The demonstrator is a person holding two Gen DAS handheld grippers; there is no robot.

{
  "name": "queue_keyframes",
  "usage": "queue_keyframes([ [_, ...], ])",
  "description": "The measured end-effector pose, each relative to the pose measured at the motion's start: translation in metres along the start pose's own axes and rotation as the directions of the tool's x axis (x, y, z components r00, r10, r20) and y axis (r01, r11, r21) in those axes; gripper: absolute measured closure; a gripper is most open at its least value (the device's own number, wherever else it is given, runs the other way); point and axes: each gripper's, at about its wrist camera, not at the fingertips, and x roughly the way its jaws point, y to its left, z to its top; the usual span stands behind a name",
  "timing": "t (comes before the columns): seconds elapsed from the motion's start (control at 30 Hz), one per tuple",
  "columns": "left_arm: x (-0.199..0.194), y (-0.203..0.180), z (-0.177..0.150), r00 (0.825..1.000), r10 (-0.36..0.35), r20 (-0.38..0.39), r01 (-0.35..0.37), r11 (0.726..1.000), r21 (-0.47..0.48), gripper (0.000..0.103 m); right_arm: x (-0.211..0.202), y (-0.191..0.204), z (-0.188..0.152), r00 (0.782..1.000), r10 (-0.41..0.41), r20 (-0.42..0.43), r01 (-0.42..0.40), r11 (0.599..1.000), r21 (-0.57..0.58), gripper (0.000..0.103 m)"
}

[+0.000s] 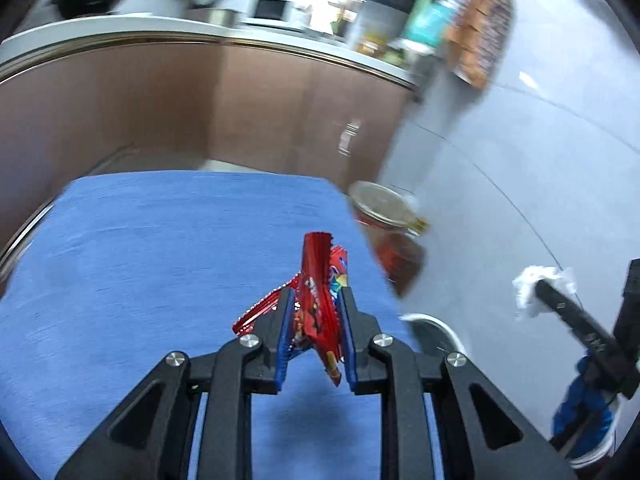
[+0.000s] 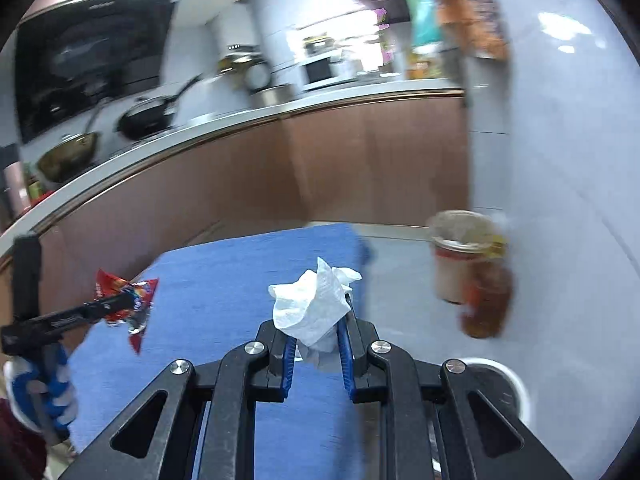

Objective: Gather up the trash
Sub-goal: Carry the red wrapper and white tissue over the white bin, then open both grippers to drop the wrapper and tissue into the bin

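We are clamping a red snack wrapper (image 1: 320,300) in the left gripper (image 1: 316,300) and a crumpled white tissue (image 2: 312,304) in the right gripper (image 2: 318,312). Both are thin, loosely pinched trash; we are risking a slip short of the paper-cup bin (image 2: 460,256) at right of frame.

The flat blue cloth-covered table top (image 1: 160,260) lies bare and passable up to the brown cabinet fronts (image 1: 160,112), while beyond its right edge a blurred, apparently lined bin (image 2: 464,256) stands on the grey floor (image 1: 520,160).

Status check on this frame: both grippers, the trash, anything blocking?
Left gripper shut on red wrapper. Right gripper shut on white tissue. Nothing blocking.
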Motion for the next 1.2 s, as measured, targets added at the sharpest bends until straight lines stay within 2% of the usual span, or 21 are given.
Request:
queue_keyframes([
  [0.13, 0.047, -0.071, 0.004, 0.994, -0.087, -0.074, 0.094, 0.991, 0.099, 0.083, -0.001, -0.043, -0.020, 0.994, -0.106, -0.021, 0.107, 0.991, 0.075, 0.085],
  [0.27, 0.101, -0.130, -0.002, 0.978, -0.125, -0.165, 0.153, 0.974, 0.169, 0.083, 0.015, -0.079, -0.044, 0.981, -0.181, -0.075, 0.191, 0.969, 0.154, 0.085],
  [0.37, 0.146, -0.167, -0.011, 0.964, -0.128, -0.232, 0.180, 0.959, 0.221, 0.083, 0.029, -0.107, -0.062, 0.969, -0.213, -0.123, 0.234, 0.951, 0.200, 0.085],
  [0.5, 0.201, -0.197, -0.023, 0.945, -0.105, -0.308, 0.184, 0.954, 0.239, 0.083, 0.045, -0.143, -0.081, 0.950, -0.249, -0.186, 0.291, 0.924, 0.249, 0.085],
  [0.6, 0.236, -0.208, -0.029, 0.934, -0.083, -0.348, 0.173, 0.956, 0.237, 0.082, 0.059, -0.168, -0.097, 0.932, -0.276, -0.234, 0.335, 0.903, 0.269, 0.083],
  [0.8, 0.292, -0.223, -0.055, 0.895, -0.074, -0.440, 0.175, 0.965, 0.193, 0.076, 0.092, -0.199, -0.118, 0.904, -0.299, -0.306, 0.385, 0.880, 0.278, 0.083],
  [0.9, 0.310, -0.219, -0.060, 0.878, -0.074, -0.472, 0.171, 0.971, 0.167, 0.069, 0.107, -0.209, -0.129, 0.884, -0.311, -0.348, 0.413, 0.869, 0.272, 0.078],
  [0.97, 0.317, -0.216, -0.061, 0.866, -0.088, -0.493, 0.178, 0.974, 0.139, 0.068, 0.114, -0.215, -0.135, 0.870, -0.326, -0.370, 0.433, 0.863, 0.259, 0.069],
  [1.07, 0.317, -0.215, -0.061, 0.864, -0.111, -0.490, 0.188, 0.976, 0.110, 0.062, 0.116, -0.217, -0.144, 0.856, -0.340, -0.390, 0.457, 0.850, 0.261, 0.061],
  [1.2, 0.313, -0.213, -0.054, 0.873, -0.133, -0.470, 0.198, 0.976, 0.091, 0.057, 0.109, -0.218, -0.146, 0.847, -0.357, -0.394, 0.475, 0.841, 0.259, 0.057],
])
